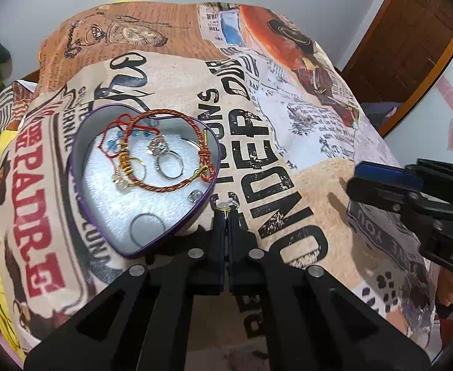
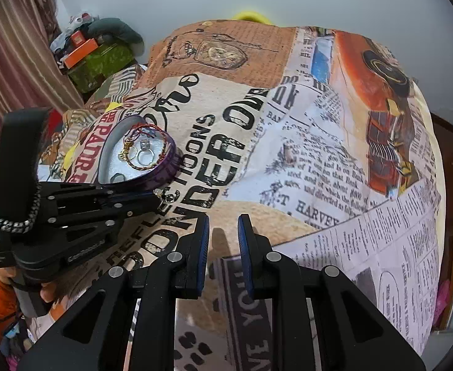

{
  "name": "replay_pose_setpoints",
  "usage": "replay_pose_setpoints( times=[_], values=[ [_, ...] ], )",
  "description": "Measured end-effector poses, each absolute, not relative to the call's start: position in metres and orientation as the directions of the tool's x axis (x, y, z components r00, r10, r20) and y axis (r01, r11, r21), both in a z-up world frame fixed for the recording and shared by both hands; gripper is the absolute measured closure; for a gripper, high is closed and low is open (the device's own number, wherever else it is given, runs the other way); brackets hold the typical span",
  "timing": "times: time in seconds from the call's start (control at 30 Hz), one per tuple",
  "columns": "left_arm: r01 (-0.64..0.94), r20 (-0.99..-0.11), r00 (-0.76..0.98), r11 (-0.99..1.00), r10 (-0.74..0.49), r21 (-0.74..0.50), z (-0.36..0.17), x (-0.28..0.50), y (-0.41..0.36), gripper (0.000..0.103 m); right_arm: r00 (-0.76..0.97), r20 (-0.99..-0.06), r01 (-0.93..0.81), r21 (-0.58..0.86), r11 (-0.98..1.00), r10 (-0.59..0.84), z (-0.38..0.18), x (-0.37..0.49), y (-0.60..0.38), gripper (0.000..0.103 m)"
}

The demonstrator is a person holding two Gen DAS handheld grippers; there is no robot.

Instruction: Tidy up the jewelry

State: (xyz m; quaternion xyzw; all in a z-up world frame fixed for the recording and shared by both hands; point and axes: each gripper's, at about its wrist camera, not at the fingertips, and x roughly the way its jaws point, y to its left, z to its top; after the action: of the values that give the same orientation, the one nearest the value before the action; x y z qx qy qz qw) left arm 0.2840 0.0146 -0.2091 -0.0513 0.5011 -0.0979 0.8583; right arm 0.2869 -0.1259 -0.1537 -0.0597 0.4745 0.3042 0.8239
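A purple heart-shaped tin [image 1: 81, 142] with white foam lining lies on the printed cloth; it also shows in the right wrist view [image 2: 167, 167]. Inside lie a red-gold braided bracelet [image 1: 170, 187], a thin red cord with blue beads [image 1: 115, 136], a stone ring [image 1: 161, 150], a plain silver ring [image 1: 147, 227] and a small stud [image 1: 194, 195]. My left gripper [image 1: 225, 208] is shut on a small ring with a pale stone [image 1: 223, 206], just outside the tin's near-right rim; the left gripper shows too in the right wrist view [image 2: 161, 194]. My right gripper [image 2: 223, 219] is open and empty above the cloth.
The newspaper-print cloth [image 1: 304, 130] covers a rounded surface that drops off at the edges. A wooden door frame [image 1: 412, 61] stands at the right. In the right wrist view, a green box with clutter [image 2: 102, 58] and a striped curtain [image 2: 16, 61] are at the far left.
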Motion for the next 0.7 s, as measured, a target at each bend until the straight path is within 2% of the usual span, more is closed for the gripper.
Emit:
replay_pose_setpoints(
  times=[0.27, 0.7],
  values=[
    [0.133, -0.832, 0.523, 0.982, -0.183, -0.132, -0.197, 0.267, 0.024, 0.103, 0.33, -0.839, -0.633, 0.142, 0.761, 0.432, -0.164, 0.286, -0.09, 0.086],
    [0.122, -0.819, 0.533, 0.977, -0.213, -0.175, -0.201, 0.254, 0.052, 0.103, 0.244, -0.89, -0.735, 0.09, 0.672, 0.386, -0.191, 0.293, -0.041, 0.086]
  ],
)
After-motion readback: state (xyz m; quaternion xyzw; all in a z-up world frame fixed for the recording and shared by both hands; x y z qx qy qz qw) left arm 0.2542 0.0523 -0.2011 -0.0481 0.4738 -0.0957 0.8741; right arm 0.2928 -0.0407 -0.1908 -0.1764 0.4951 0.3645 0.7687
